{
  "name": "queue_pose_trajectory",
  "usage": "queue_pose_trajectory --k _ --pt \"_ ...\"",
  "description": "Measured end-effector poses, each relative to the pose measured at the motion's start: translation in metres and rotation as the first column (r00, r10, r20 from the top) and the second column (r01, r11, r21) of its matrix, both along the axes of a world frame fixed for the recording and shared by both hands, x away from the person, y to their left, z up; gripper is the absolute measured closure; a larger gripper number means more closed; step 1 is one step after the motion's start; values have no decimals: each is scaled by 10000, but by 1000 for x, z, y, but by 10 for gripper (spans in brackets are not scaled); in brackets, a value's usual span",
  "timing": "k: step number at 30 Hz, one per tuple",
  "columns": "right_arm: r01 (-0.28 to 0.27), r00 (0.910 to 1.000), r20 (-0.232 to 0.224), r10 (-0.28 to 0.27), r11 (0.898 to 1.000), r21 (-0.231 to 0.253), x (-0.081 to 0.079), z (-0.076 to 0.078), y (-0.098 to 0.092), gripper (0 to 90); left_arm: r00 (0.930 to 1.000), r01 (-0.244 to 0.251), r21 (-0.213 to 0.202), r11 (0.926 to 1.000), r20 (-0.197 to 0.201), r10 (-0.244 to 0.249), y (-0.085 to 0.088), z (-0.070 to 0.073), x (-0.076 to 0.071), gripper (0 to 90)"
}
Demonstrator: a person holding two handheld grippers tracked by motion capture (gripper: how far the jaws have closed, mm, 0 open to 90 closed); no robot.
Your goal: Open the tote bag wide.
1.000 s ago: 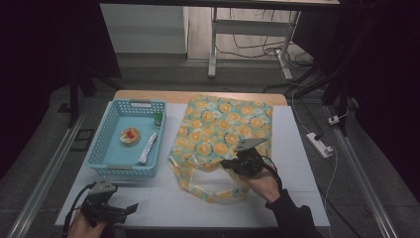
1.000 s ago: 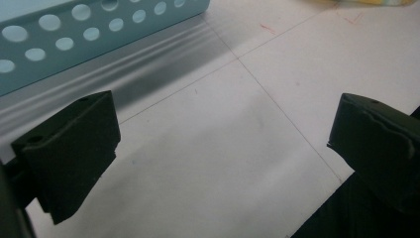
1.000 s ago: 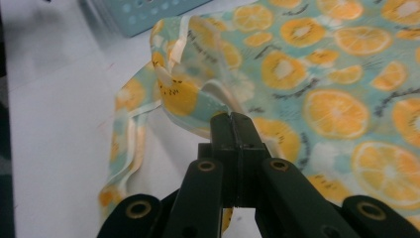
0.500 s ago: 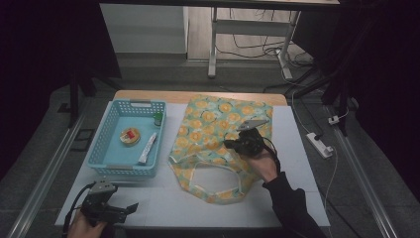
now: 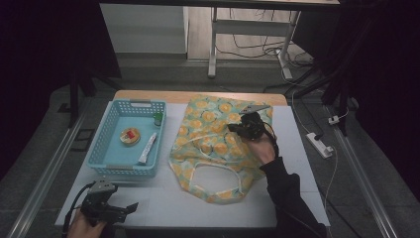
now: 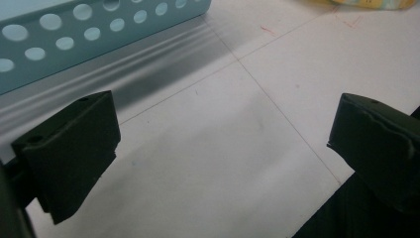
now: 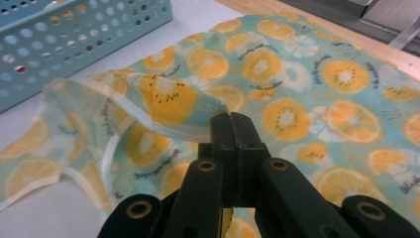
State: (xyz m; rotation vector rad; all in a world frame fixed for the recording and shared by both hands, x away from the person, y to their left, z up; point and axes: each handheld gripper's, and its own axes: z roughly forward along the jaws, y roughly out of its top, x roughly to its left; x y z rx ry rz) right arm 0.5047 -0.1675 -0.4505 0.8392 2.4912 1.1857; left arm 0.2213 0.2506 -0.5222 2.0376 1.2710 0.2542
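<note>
A blue basket (image 5: 96, 161) (perforated walls) holds a round tin (image 5: 130, 136), tube (image 5: 147, 148) and green bottle (image 5: 158, 119).

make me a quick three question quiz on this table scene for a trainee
1. True or false: the right gripper has its jaws shut on the top layer of the fruit-print bag.
2. What are the left gripper jaws holding? A) a tube B) nothing C) the bag
3. Fill in: the white tube lies inside the blue ____.

Key: 1 true: the edge of the cloth is pinched and lifted. 2 B: the jaws stand wide apart over the bare white table. 3 basket.
</note>
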Motion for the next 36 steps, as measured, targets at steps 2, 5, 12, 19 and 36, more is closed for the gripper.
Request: queue_pose_trajectory --k 2,5,12,19,36 --pt "27 10000 19 -27 10000 21 3 0 0 900 10000 4 -4 10000 -14 -4 0 0 0 0" --pt "163 9998 88 -163 9999 26 12 0 1 900 10000 -4 -14 10000 -18 4 0 0 0 0" --pt "397 9992 116 -395 9991 -125 32 -6 4 900 10000 17 -28 10000 -53 -17 0 0 1 0" --pt "569 9984 32 -568 9975 -425 45 -22 3 900 10000 29 -7 10000 -82 -29 0 0 1 0" --pt "806 9937 -643 -919 9836 -1614 58 -69 -1 859 9999 101 40 9999 -39 -101 -1 0 1 0"
